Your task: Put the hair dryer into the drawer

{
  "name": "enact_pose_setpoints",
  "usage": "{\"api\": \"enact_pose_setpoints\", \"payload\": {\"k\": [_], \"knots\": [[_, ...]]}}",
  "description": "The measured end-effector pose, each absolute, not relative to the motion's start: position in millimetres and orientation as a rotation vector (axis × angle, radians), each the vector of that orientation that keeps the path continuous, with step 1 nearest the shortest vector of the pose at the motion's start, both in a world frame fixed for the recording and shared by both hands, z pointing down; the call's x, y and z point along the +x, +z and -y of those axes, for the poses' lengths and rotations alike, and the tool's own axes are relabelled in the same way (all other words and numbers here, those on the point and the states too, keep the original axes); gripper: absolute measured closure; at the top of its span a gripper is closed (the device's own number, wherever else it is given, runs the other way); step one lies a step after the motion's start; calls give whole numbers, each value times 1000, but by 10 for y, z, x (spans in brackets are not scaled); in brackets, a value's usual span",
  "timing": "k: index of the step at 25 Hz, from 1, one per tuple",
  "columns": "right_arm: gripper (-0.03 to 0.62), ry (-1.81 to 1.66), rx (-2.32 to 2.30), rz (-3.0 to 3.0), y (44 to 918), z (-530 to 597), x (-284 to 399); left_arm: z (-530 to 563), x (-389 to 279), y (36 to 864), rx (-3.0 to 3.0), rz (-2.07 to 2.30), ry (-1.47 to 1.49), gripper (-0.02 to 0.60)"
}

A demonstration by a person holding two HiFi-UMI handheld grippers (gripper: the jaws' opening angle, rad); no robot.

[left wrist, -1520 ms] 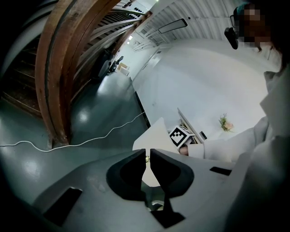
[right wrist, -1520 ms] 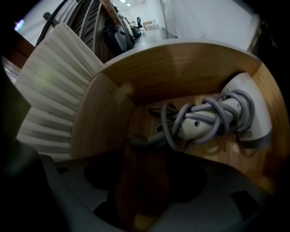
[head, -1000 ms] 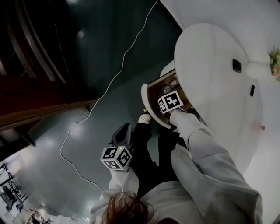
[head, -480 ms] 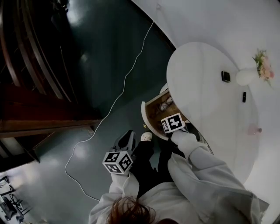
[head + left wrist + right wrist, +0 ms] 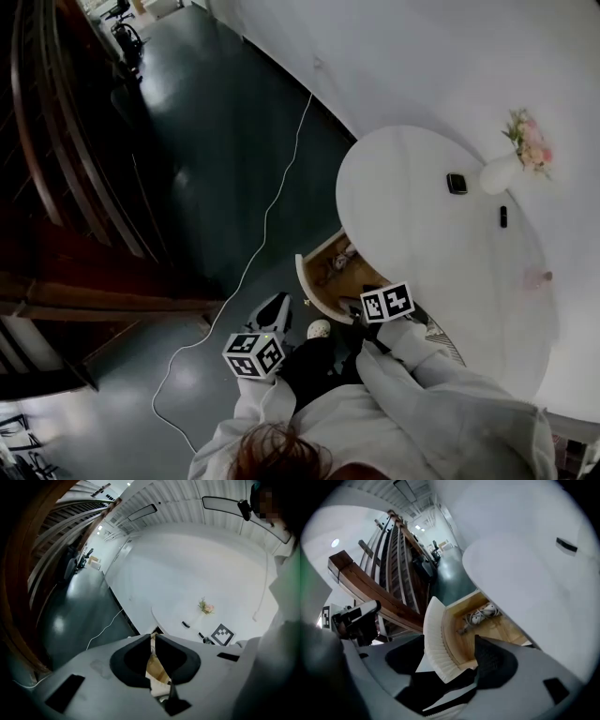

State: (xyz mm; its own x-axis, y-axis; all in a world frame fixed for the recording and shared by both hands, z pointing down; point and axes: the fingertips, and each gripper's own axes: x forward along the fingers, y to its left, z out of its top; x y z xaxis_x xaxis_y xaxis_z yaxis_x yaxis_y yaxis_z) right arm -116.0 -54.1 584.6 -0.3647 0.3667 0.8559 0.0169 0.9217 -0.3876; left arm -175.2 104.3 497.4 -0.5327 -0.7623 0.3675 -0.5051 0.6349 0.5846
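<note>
The drawer (image 5: 307,281) of the round white table (image 5: 441,253) stands pulled out, showing its wooden inside. The white hair dryer (image 5: 480,613) with its cord lies in it, also visible from the head camera as the hair dryer (image 5: 342,255). My right gripper (image 5: 450,646) hovers above the drawer's ribbed white front (image 5: 433,644). Its jaws have just been closing, still stand apart and hold nothing. In the head view the right gripper (image 5: 384,305) is at the drawer's near right. My left gripper (image 5: 153,639), (image 5: 274,309) hangs over the floor, jaws together and empty.
A white cable (image 5: 272,202) runs across the dark floor. Dark wooden rails (image 5: 75,187) fill the left. On the table stand a vase of flowers (image 5: 511,155) and two small dark items (image 5: 457,183), (image 5: 502,217). The person's shoe (image 5: 319,329) is below the drawer.
Both grippers have risen. The right one has drawn back from over the drawer toward the person, leaving the hair dryer inside. The head view has swung up toward the wall.
</note>
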Motion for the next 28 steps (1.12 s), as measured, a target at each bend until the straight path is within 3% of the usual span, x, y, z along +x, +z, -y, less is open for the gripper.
{"api": "enact_pose_setpoints", "payload": {"k": [10,12,23,28], "knots": [[292,619,-308,2302,4548,569,-1516,-821,-1943,4490,1154,2282,-487,544],[343,618,-299,2417,4239,626,-1599,-782,-2012,4364,1193,2298,-485,544],[546,347,-327,2994,2681,1006,-1866,-485,-2471,3243,1363,2566,-302,543],[546,172,-231,3104,2433,1108,-1818,-284,-2445,2892,1417,2715,-126,543]]}}
